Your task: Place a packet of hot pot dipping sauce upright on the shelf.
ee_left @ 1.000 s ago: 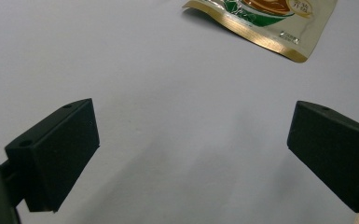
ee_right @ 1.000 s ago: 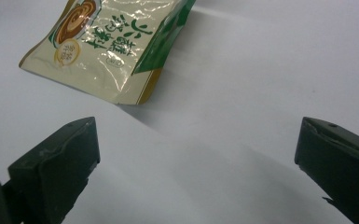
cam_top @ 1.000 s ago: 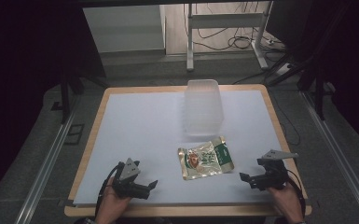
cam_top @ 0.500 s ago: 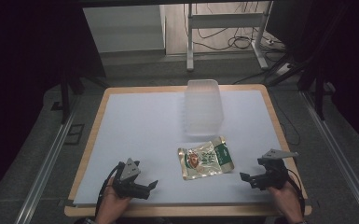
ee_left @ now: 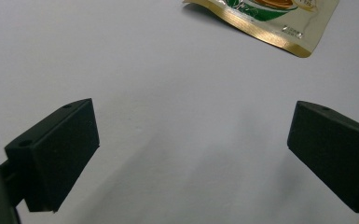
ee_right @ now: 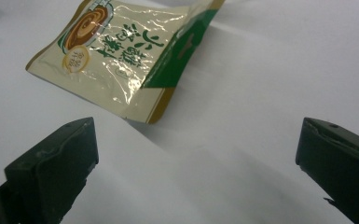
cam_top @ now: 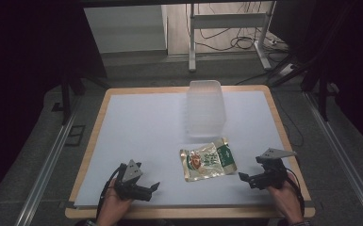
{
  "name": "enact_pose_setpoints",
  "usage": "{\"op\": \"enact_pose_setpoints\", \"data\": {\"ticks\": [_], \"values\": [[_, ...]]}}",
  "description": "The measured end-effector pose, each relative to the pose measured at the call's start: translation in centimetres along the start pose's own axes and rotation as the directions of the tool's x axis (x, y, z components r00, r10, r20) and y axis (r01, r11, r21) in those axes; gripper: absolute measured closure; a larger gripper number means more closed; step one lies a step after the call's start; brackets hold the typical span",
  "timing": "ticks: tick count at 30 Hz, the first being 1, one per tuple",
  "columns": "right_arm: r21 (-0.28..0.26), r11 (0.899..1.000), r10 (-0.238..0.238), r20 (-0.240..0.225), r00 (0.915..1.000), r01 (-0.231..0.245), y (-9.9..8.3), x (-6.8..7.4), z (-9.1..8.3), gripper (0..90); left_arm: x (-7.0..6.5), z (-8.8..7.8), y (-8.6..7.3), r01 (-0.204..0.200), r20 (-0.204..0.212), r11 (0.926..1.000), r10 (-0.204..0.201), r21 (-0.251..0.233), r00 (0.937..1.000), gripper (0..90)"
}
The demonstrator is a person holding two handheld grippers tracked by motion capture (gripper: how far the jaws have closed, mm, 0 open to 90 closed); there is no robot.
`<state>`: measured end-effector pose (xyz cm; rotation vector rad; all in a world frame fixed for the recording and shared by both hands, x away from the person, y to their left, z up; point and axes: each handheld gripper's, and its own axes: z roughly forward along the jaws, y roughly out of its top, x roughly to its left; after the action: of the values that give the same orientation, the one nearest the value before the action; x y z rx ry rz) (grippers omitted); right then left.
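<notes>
A cream, green and gold snack pouch [cam_top: 208,162] lies flat on the white table sheet [cam_top: 141,132], near the front and right of centre. Its gold-edged corner [ee_left: 265,28] shows at the top of the left gripper view, and most of the pouch [ee_right: 126,56] lies ahead of the jaws in the right gripper view. My left gripper [cam_top: 152,189] rests near the front left, open and empty, aimed toward the pouch. My right gripper [cam_top: 243,178] sits just right of the pouch, open with nothing between its jaws.
A clear plastic tub [cam_top: 205,109] stands behind the pouch toward the table's far side. The table has a wooden rim [cam_top: 94,136]. Beyond it are metal rails on the floor, a desk frame [cam_top: 226,28] and cables.
</notes>
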<state>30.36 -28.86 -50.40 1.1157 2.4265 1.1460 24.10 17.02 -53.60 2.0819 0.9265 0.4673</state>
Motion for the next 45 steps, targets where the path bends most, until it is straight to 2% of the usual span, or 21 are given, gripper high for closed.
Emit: {"op": "enact_pose_setpoints", "data": {"ticks": [10, 13, 21, 24, 27, 29, 33, 41, 45], "values": [[-0.011, 1.0, -0.011, 0.0, 0.9999, 0.011, 0.7, 0.2, 0.8, 0.0, 0.0, 0.0, 0.0, -0.001, -0.001, 1.0, 0.001, 0.0, 1.0, 2.1], [-0.018, 1.0, 0.012, -0.017, 0.9998, -0.012, 0.8, 0.0, 1.0, 0.0, 0.0, 0.0, 0.0, 0.0, -0.003, 1.0, 0.0, -0.001, 1.0, 2.1], [-0.03, 0.999, 0.031, -0.029, 0.9991, -0.032, 1.6, 0.1, 1.5, 0.0, 0.0, 0.0, 0.0, 0.0, -0.004, 1.0, 0.0, -0.001, 1.0, 2.1], [-0.023, 0.999, 0.026, -0.023, 0.9994, -0.027, 1.9, 0.3, 1.9, 0.0, 0.0, 0.0, 0.0, 0.0, -0.004, 1.0, 0.0, -0.002, 1.0, 2.1], [-0.001, 1.0, 0.005, 0.002, 1.0, -0.005, 2.0, 0.6, 2.3, 0.0, 0.0, 0.1, 0.0, -0.002, -0.005, 1.0, 0.002, 0.0, 1.0, 2.1], [0.001, 1.0, -0.002, -0.003, 1.0, 0.002, 2.0, 0.7, 2.5, 0.0, 0.0, 0.1, 0.0, -0.003, -0.006, 1.0, 0.003, 0.001, 1.0, 2.1], [-0.004, 1.0, 0.023, 0.017, 0.9996, -0.022, 2.5, 1.0, 2.9, 0.0, 0.0, 0.1, 0.0, -0.004, -0.008, 1.0, 0.004, 0.001, 1.0, 2.1], [0.027, 0.999, 0.02, -0.02, 0.9996, -0.02, 3.4, 1.2, 3.7, 3.2, -0.1, 0.1, 0.0, -0.01, -0.012, 0.9999, 0.01, 0.005, 0.9999, 2.1], [0.058, 0.998, 0.009, -0.012, 0.9999, -0.009, 4.0, 1.0, 4.4, 7.1, -0.1, 0.1, 0.0, -0.011, -0.013, 0.9999, 0.011, 0.006, 0.9999, 2.1]]}}
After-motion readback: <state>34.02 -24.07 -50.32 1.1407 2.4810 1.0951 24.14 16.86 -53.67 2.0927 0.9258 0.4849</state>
